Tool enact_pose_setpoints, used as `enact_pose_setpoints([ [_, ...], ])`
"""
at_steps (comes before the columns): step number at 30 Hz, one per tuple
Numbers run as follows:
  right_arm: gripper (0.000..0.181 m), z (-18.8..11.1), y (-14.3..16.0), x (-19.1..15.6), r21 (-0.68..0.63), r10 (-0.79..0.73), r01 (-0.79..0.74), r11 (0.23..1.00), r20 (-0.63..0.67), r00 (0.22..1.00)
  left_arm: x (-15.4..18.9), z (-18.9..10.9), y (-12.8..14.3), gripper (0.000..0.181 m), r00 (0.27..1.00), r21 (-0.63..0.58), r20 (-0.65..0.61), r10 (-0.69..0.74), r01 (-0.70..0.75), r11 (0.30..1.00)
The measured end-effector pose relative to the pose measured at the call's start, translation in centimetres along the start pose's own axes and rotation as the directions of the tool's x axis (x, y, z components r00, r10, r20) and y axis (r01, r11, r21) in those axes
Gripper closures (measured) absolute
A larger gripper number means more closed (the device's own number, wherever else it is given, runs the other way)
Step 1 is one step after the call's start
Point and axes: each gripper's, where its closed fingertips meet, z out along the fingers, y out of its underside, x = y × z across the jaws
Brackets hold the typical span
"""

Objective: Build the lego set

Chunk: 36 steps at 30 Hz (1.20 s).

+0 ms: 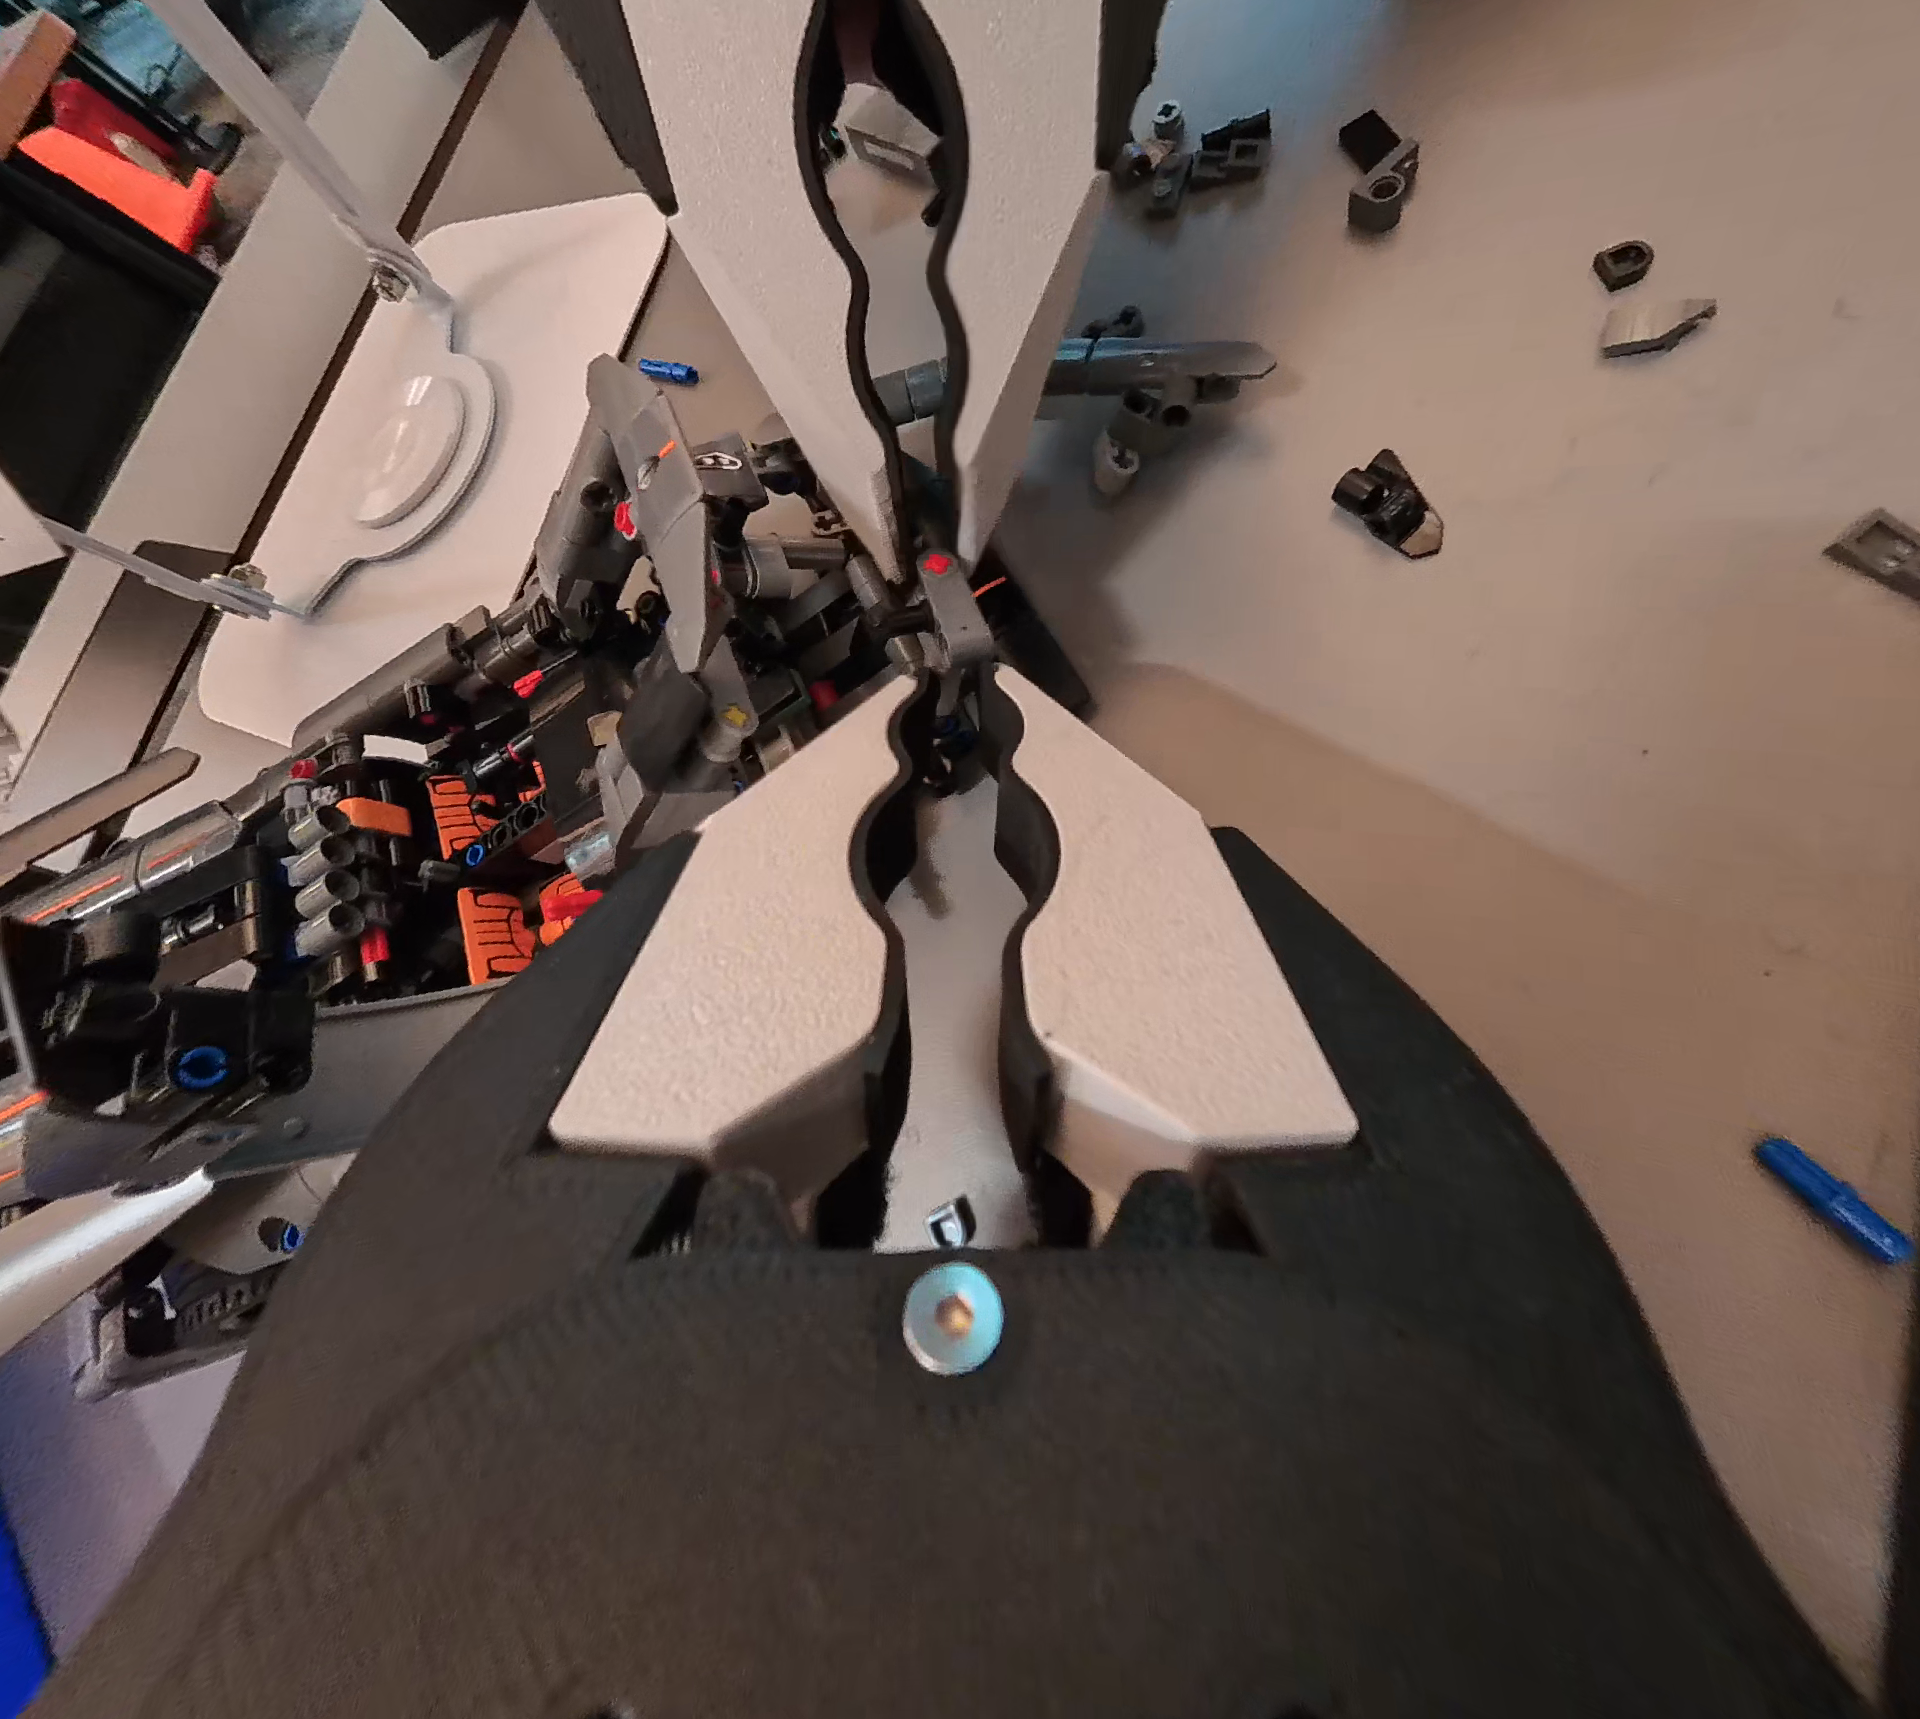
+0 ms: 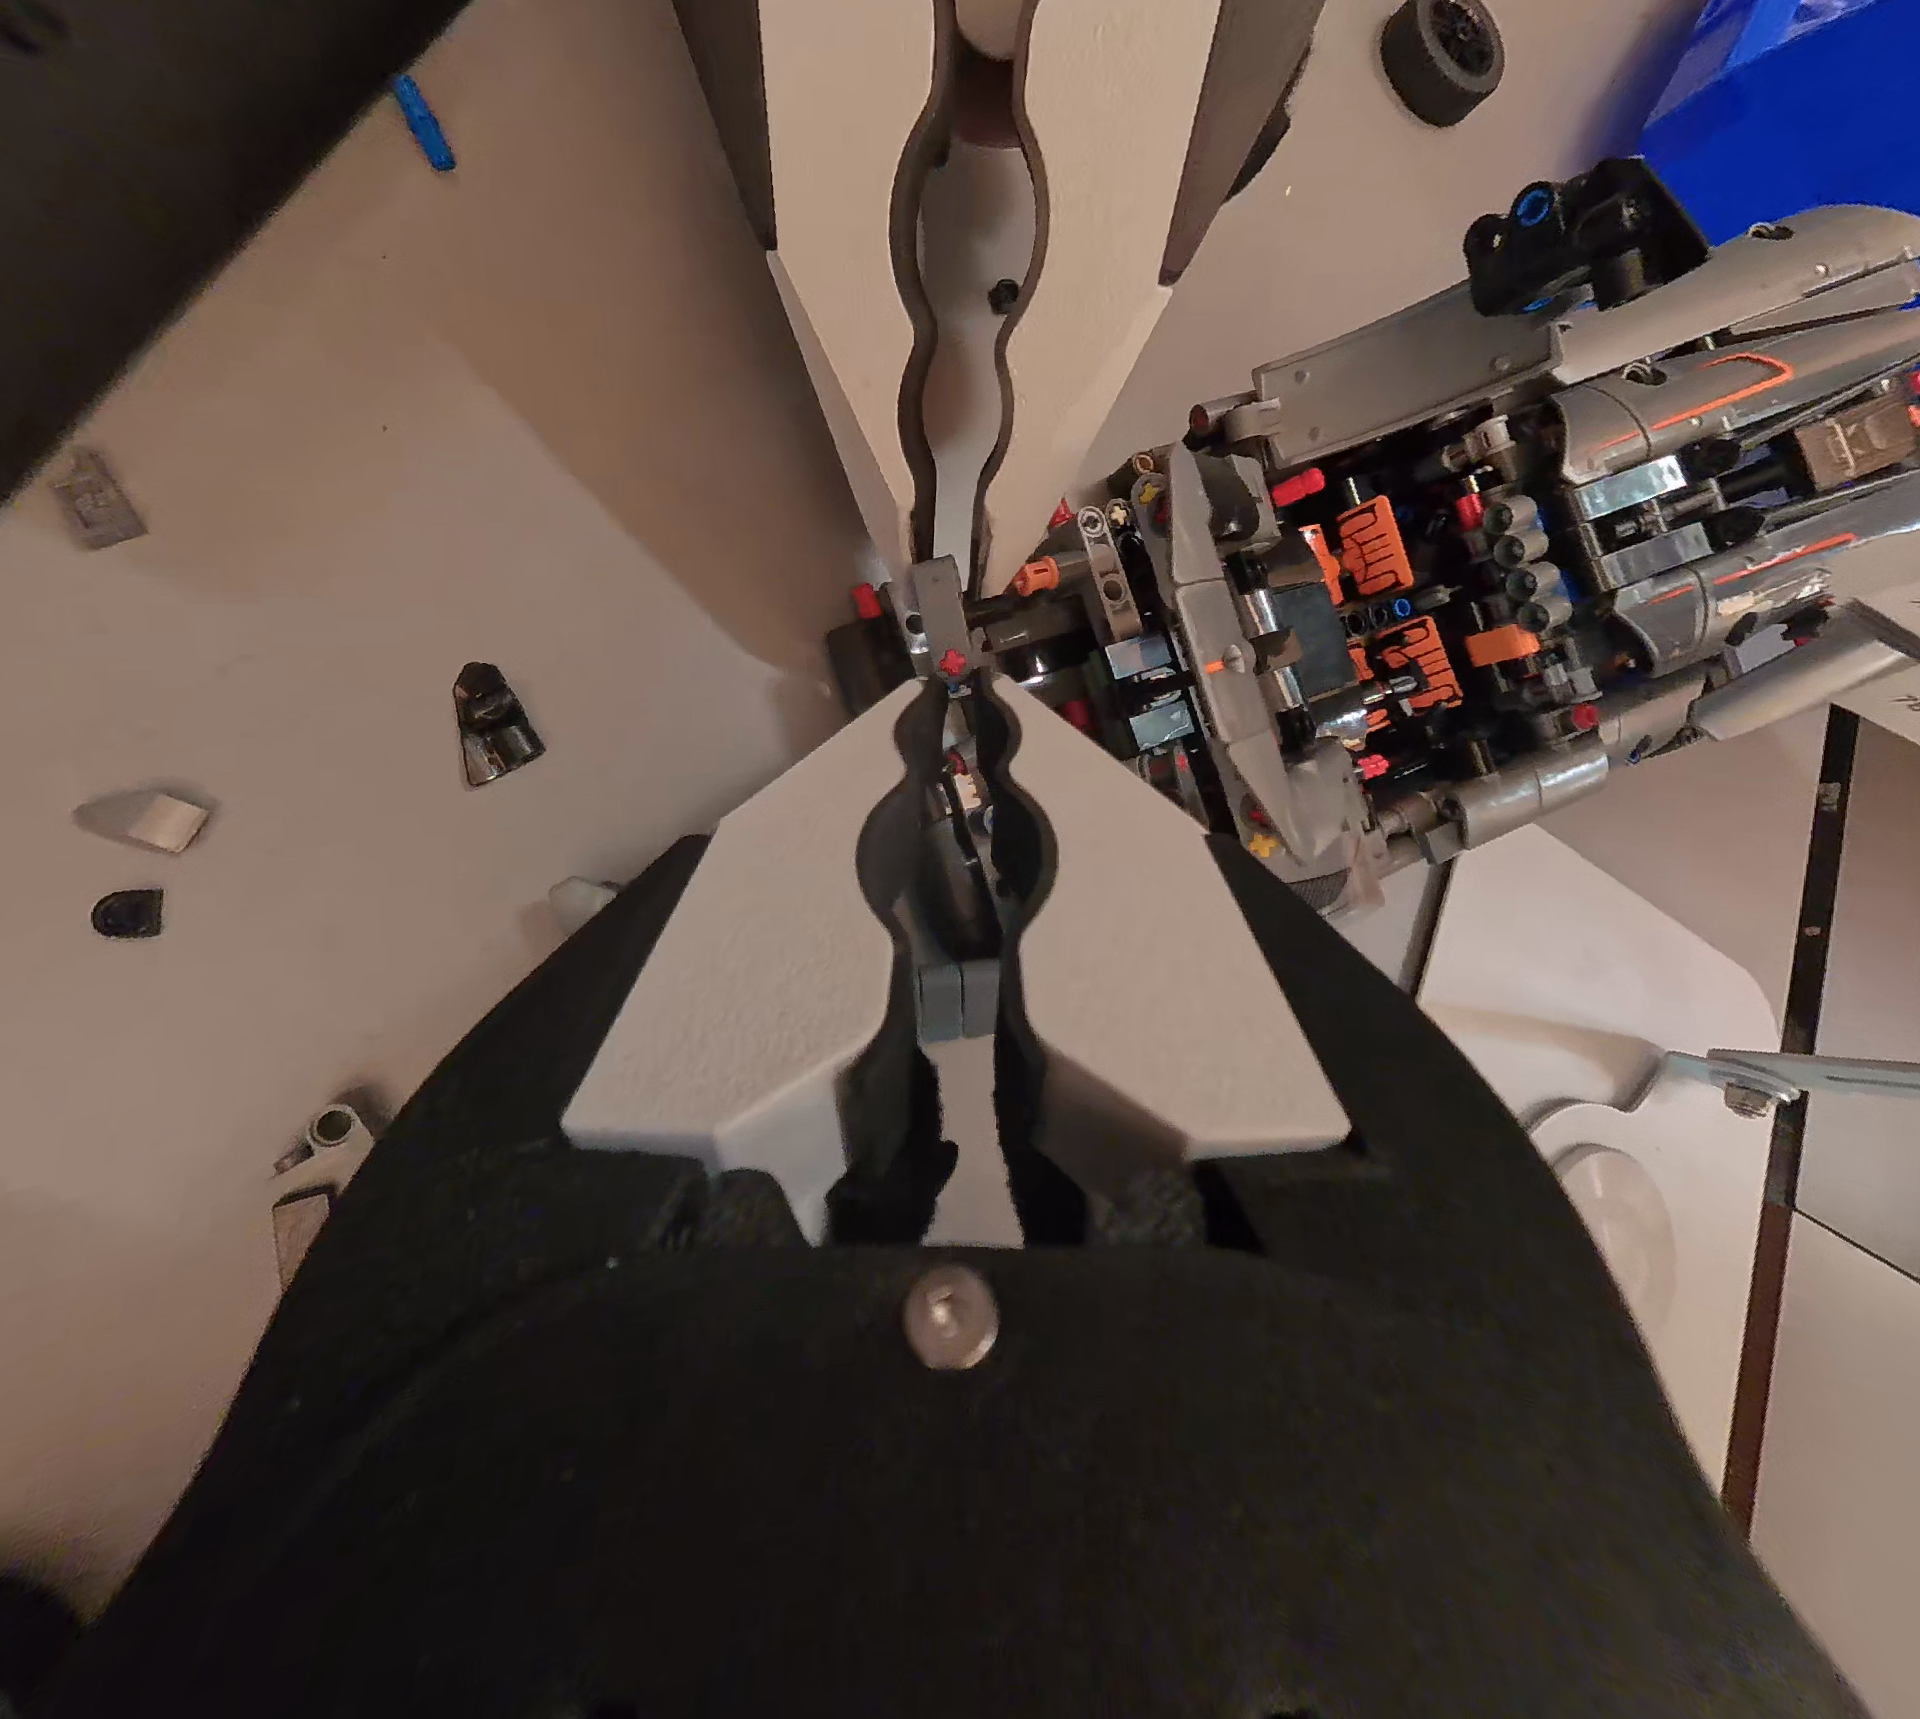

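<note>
A small grey plastic lego connector with a red pin [image 1: 954, 604] is pinched from opposite sides by the nearly closed left gripper [image 1: 948, 701] and right gripper [image 2: 954, 695], beside the grey-and-orange lego car model [image 2: 1455, 620].

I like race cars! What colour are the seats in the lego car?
Orange seats, clearest in the right wrist view.

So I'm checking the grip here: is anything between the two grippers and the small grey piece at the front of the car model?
Nothing visible. Both the left gripper and right gripper already meet at the grey piece on the car model, from opposite sides.
</note>
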Motion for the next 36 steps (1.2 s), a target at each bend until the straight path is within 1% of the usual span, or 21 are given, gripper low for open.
enact_pose_setpoints([
  [14, 0.177, 0.3, 0.9, -1.8, -0.048, -0.033, 0.038, 0.998, 0.092, 0.995, 1.2, 0.5, 0.2, 0.175, 0.991, -0.053, -0.004, 0.137, -0.137, 0.989],
  [20, 0.179, 0.2, 1.0, -1.6, -0.047, -0.014, 0.019, 0.999, 0.093, 0.996, 1.0, 0.6, 0.4, 0.167, 0.986, -0.075, 0.021, 0.165, -0.163, 0.984],
  [23, 0.178, 0.2, 1.1, -1.7, -0.055, -0.001, 0.007, 0.998, 0.105, 0.995, 0.9, 0.8, 0.5, 0.165, 0.985, -0.087, 0.036, 0.167, -0.163, 0.983],
  [25, 0.175, 0.2, 1.2, -1.8, -0.058, 0.001, 0.005, 0.998, 0.111, 0.994, 0.5, 0.8, 0.5, 0.172, 0.984, -0.090, 0.061, 0.167, -0.162, 0.983],
  [29, 0.167, 0.4, 1.1, -1.5, -0.051, 0.010, -0.005, 0.999, 0.097, 0.995, 0.3, 1.0, 0.5, 0.174, 0.985, -0.095, 0.075, 0.155, -0.148, 0.984],
  [30, 0.167, 0.4, 1.1, -1.4, -0.046, 0.015, -0.011, 0.999, 0.091, 0.996, 0.2, 1.0, 0.5, 0.176, 0.986, -0.095, 0.078, 0.145, -0.138, 0.986],
  [31, 0.168, 0.4, 1.0, -1.3, -0.044, 0.018, -0.014, 0.999, 0.084, 0.996, 0.0, 0.9, 0.5, 0.181, 0.987, -0.089, 0.084, 0.135, -0.127, 0.988],
  [32, 0.168, 0.4, 1.0, -1.2, -0.043, 0.019, -0.015, 0.999, 0.081, 0.997, -0.3, 0.8, 0.4, 0.181, 0.987, -0.083, 0.100, 0.123, -0.115, 0.990],
  [36, 0.170, 0.5, 0.7, -0.9, -0.033, 0.027, -0.025, 0.999, 0.057, 0.998, -0.7, 0.5, 0.3, 0.181, 0.994, -0.052, 0.093, 0.064, -0.060, 0.997],
])
